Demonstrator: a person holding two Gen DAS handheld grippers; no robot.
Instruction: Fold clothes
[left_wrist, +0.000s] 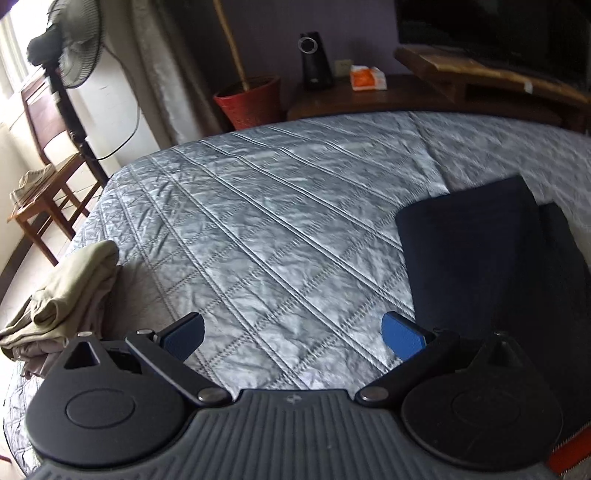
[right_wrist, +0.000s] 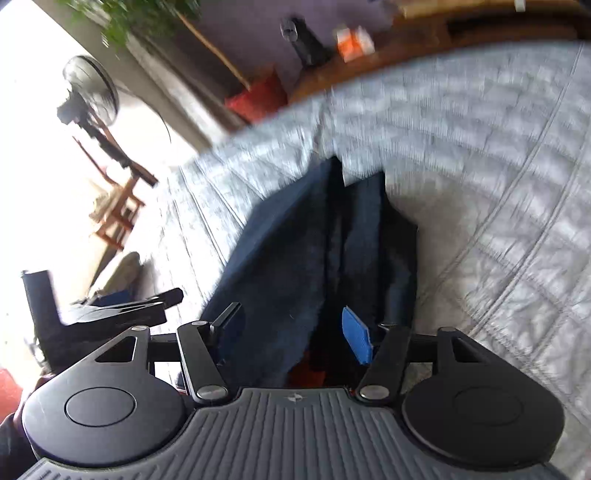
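The left gripper hangs released over the grey quilted bed, nothing between its blue pads. A folded dark navy garment lies flat on the bed just to its right, and a crumpled beige garment sits to its left at the bed's edge. The right gripper stands spread over the navy garment, its pads off the cloth. Far ahead of the left gripper, a red pot holds a pale wooden pole.

A standing fan and red pot flank the curtain.
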